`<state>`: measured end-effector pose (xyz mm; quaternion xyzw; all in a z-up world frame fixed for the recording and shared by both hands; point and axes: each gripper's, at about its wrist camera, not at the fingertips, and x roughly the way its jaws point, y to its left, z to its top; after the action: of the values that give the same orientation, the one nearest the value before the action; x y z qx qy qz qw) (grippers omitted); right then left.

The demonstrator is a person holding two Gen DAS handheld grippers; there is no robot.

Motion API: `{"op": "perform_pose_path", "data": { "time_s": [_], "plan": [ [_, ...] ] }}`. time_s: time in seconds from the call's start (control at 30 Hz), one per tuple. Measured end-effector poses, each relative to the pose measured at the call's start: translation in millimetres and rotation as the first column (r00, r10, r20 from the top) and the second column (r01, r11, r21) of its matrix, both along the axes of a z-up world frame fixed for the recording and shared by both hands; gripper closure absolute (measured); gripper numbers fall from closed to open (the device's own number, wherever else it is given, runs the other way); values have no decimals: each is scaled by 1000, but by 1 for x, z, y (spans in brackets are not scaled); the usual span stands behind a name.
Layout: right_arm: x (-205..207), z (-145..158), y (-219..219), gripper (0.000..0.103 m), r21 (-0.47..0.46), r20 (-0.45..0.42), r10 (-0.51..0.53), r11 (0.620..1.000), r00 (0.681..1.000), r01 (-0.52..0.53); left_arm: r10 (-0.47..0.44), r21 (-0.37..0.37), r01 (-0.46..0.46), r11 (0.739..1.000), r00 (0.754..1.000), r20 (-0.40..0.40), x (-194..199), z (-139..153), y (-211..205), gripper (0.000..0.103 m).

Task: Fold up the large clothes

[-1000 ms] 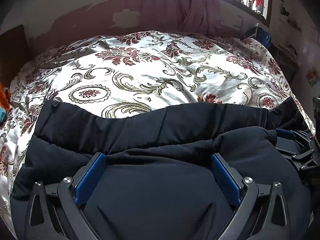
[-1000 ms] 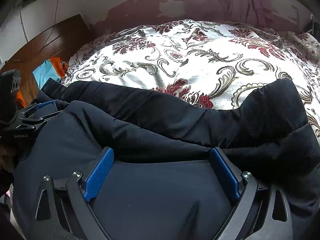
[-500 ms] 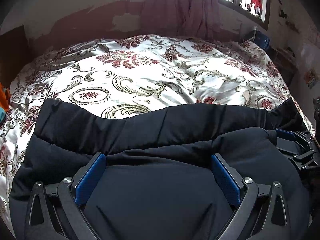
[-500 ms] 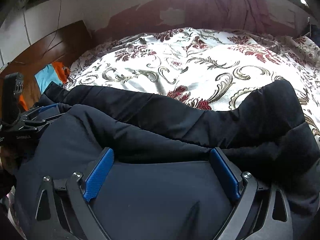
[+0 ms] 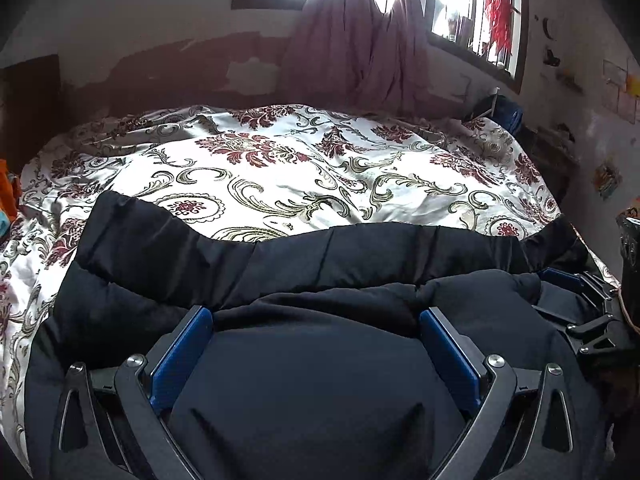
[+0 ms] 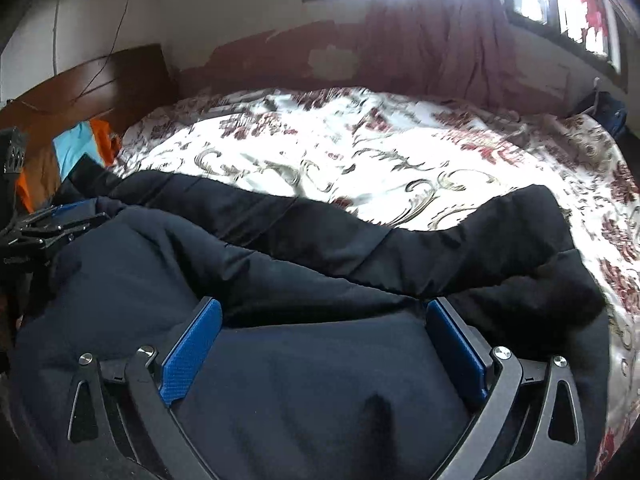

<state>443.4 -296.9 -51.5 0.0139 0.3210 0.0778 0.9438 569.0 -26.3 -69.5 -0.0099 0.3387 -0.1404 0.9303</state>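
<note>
The black padded coat (image 5: 280, 264) lies across the lower half of the frame on the floral bed cover (image 5: 304, 176). The left tongs (image 5: 316, 320) and the right tongs (image 6: 324, 312) are both wide open, with dark cloth between their blue pads.

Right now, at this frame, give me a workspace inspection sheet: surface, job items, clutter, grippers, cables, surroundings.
Surface: bed with floral bedspread, wrinkled.
Job's things: black padded jacket lying across the near edge, bunched.
Clutter: orange and blue cloth by the headboard.
Grippers: left gripper open, jacket fabric between its fingers; right gripper the same.
Cables: thin wire down the wall.
Surroundings: barred window, pink curtain, peeling wall paint.
</note>
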Motion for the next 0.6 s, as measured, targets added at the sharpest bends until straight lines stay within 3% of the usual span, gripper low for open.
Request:
{"op": "perform_pose_path", "data": {
  "time_s": [0.13,0.3,0.4,0.6],
  "plan": [
    [-24,16,-28,3,77,98,-86,994,991,79,13,4,-13,1000,1000,-11,-3,9,4,0],
    [-60,28,-71,3,167,186,-270,956,945,241,55,-29,-55,998,998,-1,-19,19,26,0],
    [-74,29,-92,3,197,181,-319,938,930,284,139,-52,-137,989,989,40,-33,27,46,0],
    [-79,20,-119,3,208,84,-294,940,952,271,274,-145,-264,954,960,55,-54,38,94,0]
  ]
}}
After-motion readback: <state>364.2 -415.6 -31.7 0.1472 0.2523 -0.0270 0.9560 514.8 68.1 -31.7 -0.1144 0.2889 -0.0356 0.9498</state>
